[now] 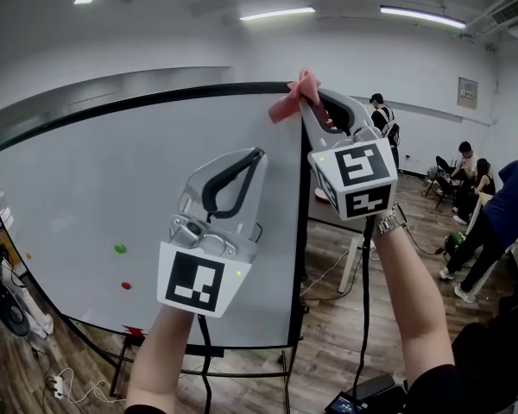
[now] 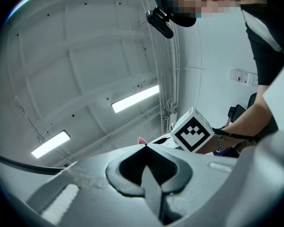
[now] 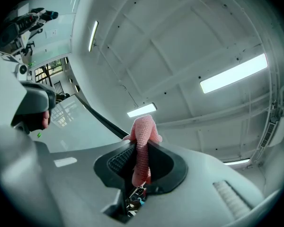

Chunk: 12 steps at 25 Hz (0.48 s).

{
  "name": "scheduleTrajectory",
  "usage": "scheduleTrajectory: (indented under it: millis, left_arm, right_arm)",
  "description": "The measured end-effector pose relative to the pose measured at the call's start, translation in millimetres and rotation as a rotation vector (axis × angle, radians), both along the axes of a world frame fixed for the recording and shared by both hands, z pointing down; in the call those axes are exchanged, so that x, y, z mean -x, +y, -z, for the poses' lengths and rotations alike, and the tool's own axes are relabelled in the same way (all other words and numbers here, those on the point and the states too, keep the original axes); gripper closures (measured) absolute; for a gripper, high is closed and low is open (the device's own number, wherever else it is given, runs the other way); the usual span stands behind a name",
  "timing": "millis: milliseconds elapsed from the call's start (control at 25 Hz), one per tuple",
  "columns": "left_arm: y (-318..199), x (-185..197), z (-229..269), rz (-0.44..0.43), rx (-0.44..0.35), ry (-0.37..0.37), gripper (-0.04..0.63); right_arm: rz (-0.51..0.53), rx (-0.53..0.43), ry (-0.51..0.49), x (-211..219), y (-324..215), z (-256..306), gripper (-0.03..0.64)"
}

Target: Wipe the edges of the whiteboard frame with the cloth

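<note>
Strip-lit office, wood floor [image 1: 328, 343] below, whiteboard [image 1: 112, 197] upright. Held at top right corner of black frame [image 1: 155, 100]: pink cloth [image 1: 292, 95], pinched firmly in right gripper [image 1: 313, 103]. Lower down, left gripper [image 1: 252, 158] fully closed on nothing, hovering before board face. Probably wiping the top edge; next, dragging cloth along frame with steady contact.
</note>
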<state>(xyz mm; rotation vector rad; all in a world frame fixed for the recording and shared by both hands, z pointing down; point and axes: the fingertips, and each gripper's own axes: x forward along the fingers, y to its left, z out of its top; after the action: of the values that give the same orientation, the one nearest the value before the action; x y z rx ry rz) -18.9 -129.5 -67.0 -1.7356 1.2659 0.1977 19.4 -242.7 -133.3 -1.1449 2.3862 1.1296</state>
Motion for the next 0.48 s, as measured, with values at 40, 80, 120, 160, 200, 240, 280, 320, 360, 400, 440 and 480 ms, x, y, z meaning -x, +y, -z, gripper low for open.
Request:
scheduleTrajectory:
  millis: [40,80,120,160,200,240,280,320,360,400,440,480]
  left_arm:
    - [-0.7,-1.2,1.0,0.0,-0.001,-0.001,0.594]
    - [-1.5,-2.3,1.6,0.001,-0.002,-0.002,0.594]
    - [-1.8,-3.0,1.8,0.003,-0.003,-0.004,0.594]
    - [-1.6,-3.1,1.6,0.003,-0.003,-0.005,0.594]
    - [-0.8,-2.9,1.0,0.003,-0.005,-0.006,0.594]
    - [0.1,-2.5,0.2,0.004,-0.006,-0.007,0.594]
    - [0.8,-2.1,-0.5,0.004,-0.007,-0.008,0.594]
    - [1.1,-1.8,-1.2,0.005,-0.006,-0.006,0.594]
    - [1.0,-1.5,-1.7,0.006,-0.004,-0.005,0.594]
    - [0.6,-1.2,-2.2,0.006,-0.002,-0.003,0.594]
    - [0.1,-0.9,-2.5,0.006,-0.001,-0.003,0.595]
    - [-0.5,-0.8,-2.9,0.006,-0.001,-0.004,0.594]
  right_arm:
    - [-0.007,0.008,0.004,0.3,-4.3,0.0,0.565]
    - [-0.012,0.014,0.008,1.0,-8.2,-0.4,0.565]
    - [-0.017,0.018,0.014,2.2,-11.3,-1.2,0.565]
    - [-0.02,0.022,0.018,4.0,-13.5,-2.7,0.565]
    - [-0.023,0.029,0.022,5.6,-15.5,-4.9,0.565]
    - [-0.026,0.035,0.025,6.8,-17.4,-7.2,0.565]
    - [-0.027,0.039,0.026,7.5,-18.7,-8.9,0.565]
    - [-0.028,0.041,0.027,7.8,-19.4,-9.8,0.565]
    - [-0.028,0.043,0.027,7.9,-19.8,-10.0,0.565]
    - [-0.028,0.045,0.027,7.9,-20.1,-9.8,0.565]
    - [-0.026,0.047,0.027,8.1,-20.4,-9.4,0.565]
    - [-0.024,0.05,0.028,8.2,-21.1,-9.1,0.565]
